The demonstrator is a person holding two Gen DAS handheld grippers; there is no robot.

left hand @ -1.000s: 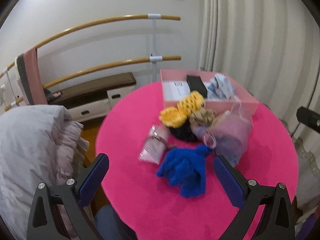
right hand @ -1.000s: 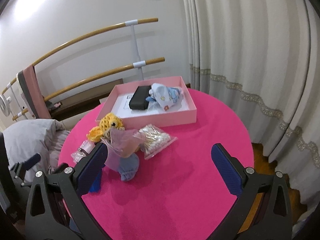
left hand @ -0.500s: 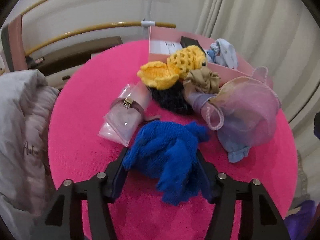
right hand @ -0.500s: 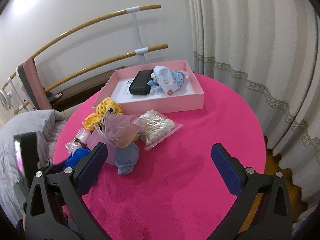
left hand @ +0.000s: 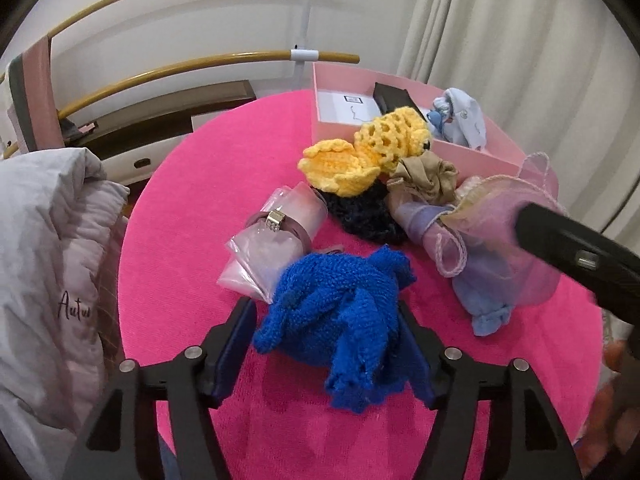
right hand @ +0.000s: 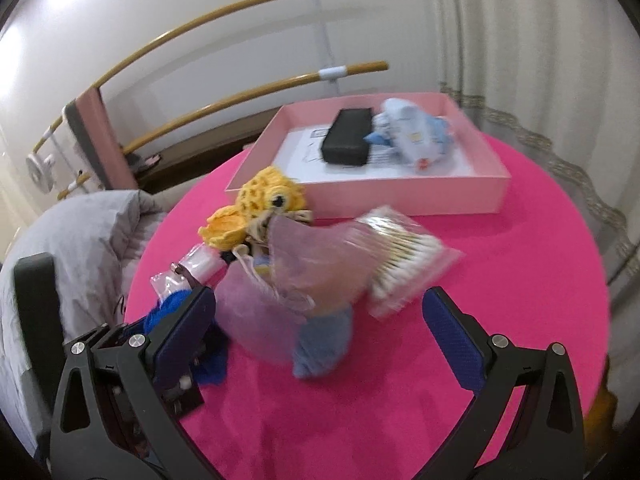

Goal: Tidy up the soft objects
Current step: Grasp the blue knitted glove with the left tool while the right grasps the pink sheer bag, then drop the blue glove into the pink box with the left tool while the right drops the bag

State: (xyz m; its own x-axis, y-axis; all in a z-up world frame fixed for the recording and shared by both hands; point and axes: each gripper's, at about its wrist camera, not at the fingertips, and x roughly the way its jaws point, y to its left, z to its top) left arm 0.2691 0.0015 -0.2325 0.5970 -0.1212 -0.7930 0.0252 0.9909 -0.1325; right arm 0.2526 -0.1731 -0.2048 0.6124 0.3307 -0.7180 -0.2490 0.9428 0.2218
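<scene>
A blue knitted piece (left hand: pixel 340 320) lies on the pink table (left hand: pixel 192 200) between the fingers of my left gripper (left hand: pixel 325 312). Both pads touch it while the jaws are opening slightly. Behind it sit a clear pouch with a band (left hand: pixel 276 240), a dark knit (left hand: pixel 360 212), a yellow crochet toy (left hand: pixel 372 152), a tan scrunchie (left hand: pixel 424 180) and a sheer pink pouch (left hand: pixel 500 232) over light blue cloth (left hand: pixel 486 316). My right gripper (right hand: pixel 318 300) hangs open just in front of the sheer pouch (right hand: pixel 304 280), with nothing gripped. A bag of cotton swabs (right hand: pixel 404 260) lies beside it.
A pink box (right hand: pixel 400 200) at the back of the table holds a black case (right hand: pixel 348 140) and a pale blue cloth (right hand: pixel 416 132). A grey quilt (left hand: pixel 40 260) lies left of the table. Wooden rails (left hand: pixel 200 68) and a curtain (left hand: pixel 500 20) stand behind.
My left gripper came down over the blue knit and narrowed its wide jaws around it. My right gripper dropped and moved in toward the sheer pouch, still open.
</scene>
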